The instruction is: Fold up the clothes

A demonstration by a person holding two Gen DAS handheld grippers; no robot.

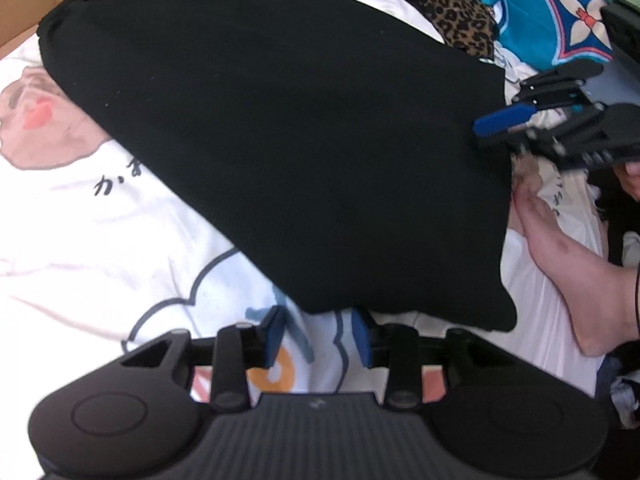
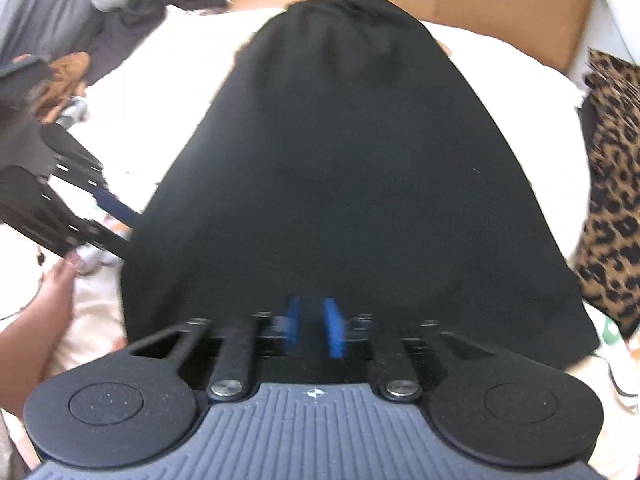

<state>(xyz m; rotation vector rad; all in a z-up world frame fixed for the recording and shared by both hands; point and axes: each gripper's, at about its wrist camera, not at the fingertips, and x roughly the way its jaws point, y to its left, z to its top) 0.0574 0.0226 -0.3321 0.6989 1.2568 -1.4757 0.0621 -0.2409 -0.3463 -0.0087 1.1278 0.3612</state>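
A black garment lies spread flat on a white sheet with a cartoon print. My left gripper hovers at the garment's near edge. Its blue pads stand apart and only the sheet shows between them. In the right wrist view it appears at the garment's left edge. My right gripper is over the black garment near its hem. Its blurred blue pads are a little apart and do not pinch the cloth. The left wrist view shows the right gripper at the garment's right side.
A leopard-print garment lies to the right of the black one, with turquoise patterned fabric beyond it. Cardboard stands at the far edge. A pile of grey and dark clothes sits at far left. A person's bare foot rests on the sheet.
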